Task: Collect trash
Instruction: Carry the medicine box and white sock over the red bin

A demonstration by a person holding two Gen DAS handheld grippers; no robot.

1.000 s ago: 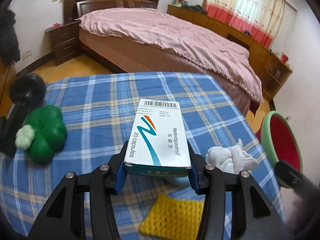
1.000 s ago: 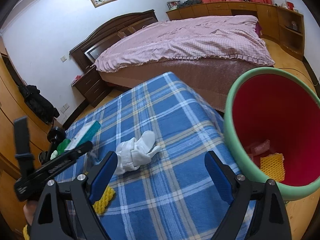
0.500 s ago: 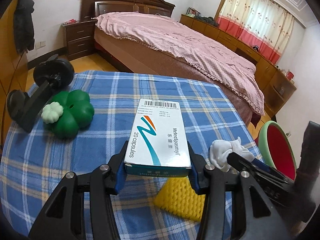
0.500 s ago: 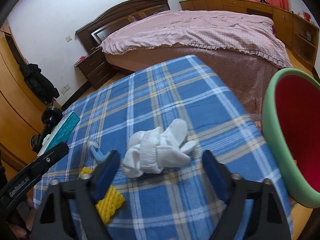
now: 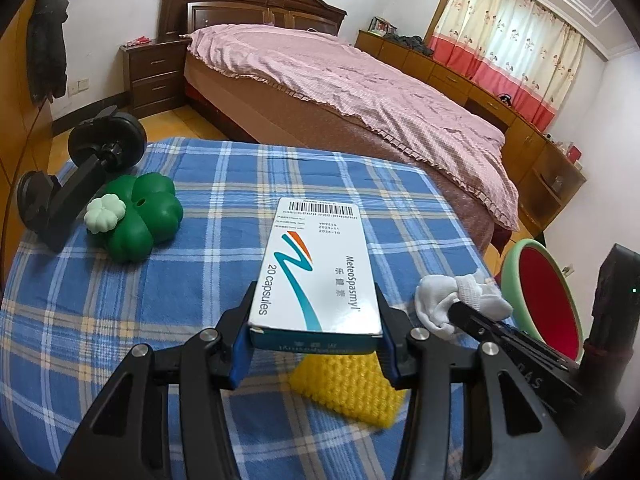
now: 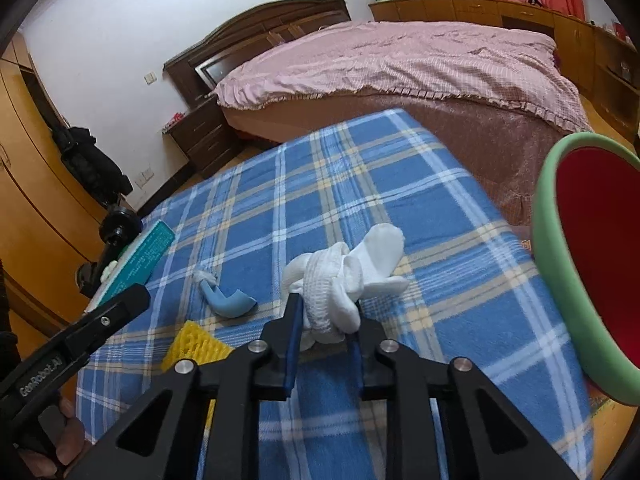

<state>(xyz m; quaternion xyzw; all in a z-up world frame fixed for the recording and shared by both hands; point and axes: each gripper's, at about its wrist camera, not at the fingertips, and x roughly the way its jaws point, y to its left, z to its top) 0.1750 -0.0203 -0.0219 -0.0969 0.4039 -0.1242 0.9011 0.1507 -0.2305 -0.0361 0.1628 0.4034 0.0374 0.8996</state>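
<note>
My left gripper (image 5: 316, 300) is shut on a white and teal medicine box (image 5: 320, 264), which it holds above the blue plaid table (image 5: 240, 176). My right gripper (image 6: 326, 312) points down at the table's right side, and its jaws are closing. Their pads press on a white balled-up sock (image 6: 348, 272) that lies on the cloth. In the left wrist view the sock (image 5: 440, 304) shows right of the box. A yellow foam net (image 5: 348, 384) lies under the left gripper. A curled blue scrap (image 6: 232, 300) lies left of the sock.
A red bin with a green rim (image 6: 548, 240) stands off the table's right edge. A green clover toy (image 5: 140, 216) and a black stand (image 5: 80, 176) sit at the table's far left. A bed with a pink cover (image 5: 360, 92) is beyond the table.
The right gripper moved in over the white sock and its jaws went from wide open to pressing on it. The left gripper drifted slightly, still holding the box.
</note>
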